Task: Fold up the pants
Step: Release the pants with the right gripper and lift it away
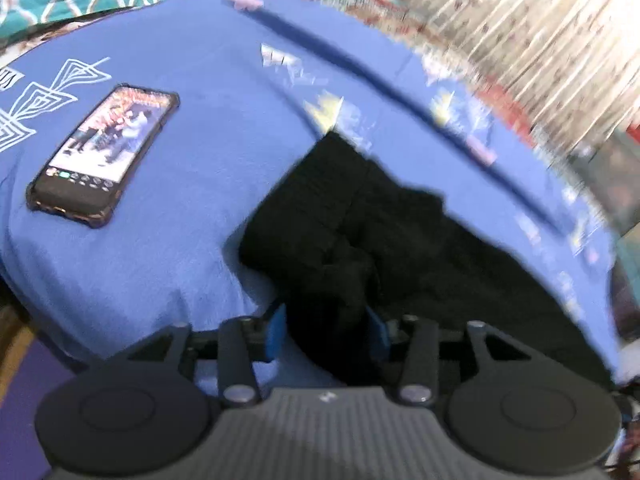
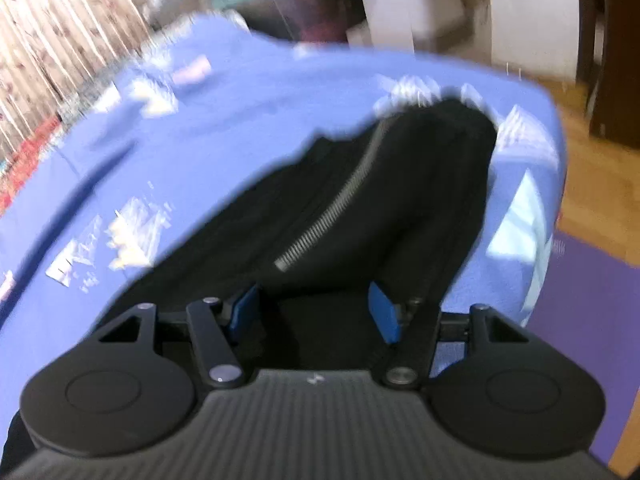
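The black pants [image 1: 400, 232] lie on a blue printed cloth [image 1: 192, 248], one end bunched up toward the camera. My left gripper [image 1: 327, 334] has that bunch filling the gap between its blue pads [image 1: 276, 332], so it is shut on the fabric. In the right wrist view the pants [image 2: 400, 184] run away from me, a grey zipper [image 2: 332, 204] slanting across them. My right gripper [image 2: 314, 312] holds a thick fold of the same black fabric between its blue pads [image 2: 384, 312]. Both views are blurred.
A phone [image 1: 104, 156] with a lit screen lies on the blue cloth [image 2: 240, 120], left of the pants. The cloth's edge drops to a purple mat [image 2: 592, 320] and wooden floor [image 2: 600, 184] on the right. A pale patterned hanging [image 1: 540, 28] and a clear box [image 2: 280, 4] stand behind.
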{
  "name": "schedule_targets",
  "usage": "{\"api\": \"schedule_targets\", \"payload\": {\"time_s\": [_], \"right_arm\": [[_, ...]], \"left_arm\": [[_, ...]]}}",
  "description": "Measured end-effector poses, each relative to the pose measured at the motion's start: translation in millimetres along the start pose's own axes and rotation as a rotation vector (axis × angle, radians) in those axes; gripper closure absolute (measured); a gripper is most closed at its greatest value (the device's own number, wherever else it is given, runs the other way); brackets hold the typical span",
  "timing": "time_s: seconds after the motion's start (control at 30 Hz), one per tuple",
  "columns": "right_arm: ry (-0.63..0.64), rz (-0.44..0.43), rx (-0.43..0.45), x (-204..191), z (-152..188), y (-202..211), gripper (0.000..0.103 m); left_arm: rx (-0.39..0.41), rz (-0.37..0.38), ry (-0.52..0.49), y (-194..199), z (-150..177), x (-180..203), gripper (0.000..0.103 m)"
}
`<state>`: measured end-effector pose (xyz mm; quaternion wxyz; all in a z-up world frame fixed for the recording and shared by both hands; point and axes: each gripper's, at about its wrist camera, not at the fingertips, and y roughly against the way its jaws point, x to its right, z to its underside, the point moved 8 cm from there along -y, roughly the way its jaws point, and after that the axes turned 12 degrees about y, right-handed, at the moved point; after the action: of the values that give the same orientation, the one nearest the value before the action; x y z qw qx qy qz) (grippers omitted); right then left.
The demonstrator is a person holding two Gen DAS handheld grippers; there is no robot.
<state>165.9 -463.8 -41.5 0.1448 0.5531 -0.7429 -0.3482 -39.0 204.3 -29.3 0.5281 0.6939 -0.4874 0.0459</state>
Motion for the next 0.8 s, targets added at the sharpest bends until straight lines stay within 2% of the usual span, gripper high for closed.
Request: {"api": "schedule_targets", "payload": {"time_s": [0.07, 0.17, 0.27, 0.33, 0.37, 0.4, 0.5, 0.63, 0.7, 0.8], "right_arm": [[0.101, -0.047, 0.078, -24, -9, 17, 0.04], [0.257, -0.24, 0.096, -90, -16, 33, 0.04], [0.408, -0.539, 0.01, -188, -4, 46, 0.04], [0.536, -0.728, -0.048, -260, 13, 60, 0.039], [0.608, -0.808, -0.069, -295, 24, 69, 0.037], [0.697, -0.887, -0.087, -333, 38, 78, 0.031], [0.916, -1.087, -0.141, -421, 82, 99, 0.023], [1.144, -1.231, -0.201, -512, 135, 105, 0.021], [1.241, -1.26, -0.231, -548, 158, 101, 0.02], [1.375, -1.237, -0.279, -573, 189, 87, 0.019]], "left_arm": [[0.033, 0.022, 0.026, 13, -6, -6, 0.04], [0.025, 0.07, 0.083, 14, -10, -14, 0.04], [-0.016, 0.112, 0.142, 1, -9, -15, 0.038], [-0.039, 0.14, 0.141, -10, -7, -10, 0.035], [-0.045, 0.14, 0.136, -15, -5, -8, 0.03], [-0.05, 0.141, 0.13, -21, -4, -5, 0.029], [-0.077, 0.15, 0.139, -34, -3, -5, 0.026], [-0.083, 0.17, 0.15, -41, -3, -5, 0.022], [-0.088, 0.181, 0.153, -45, -2, -5, 0.019], [-0.096, 0.201, 0.149, -50, -3, -4, 0.017]]}}
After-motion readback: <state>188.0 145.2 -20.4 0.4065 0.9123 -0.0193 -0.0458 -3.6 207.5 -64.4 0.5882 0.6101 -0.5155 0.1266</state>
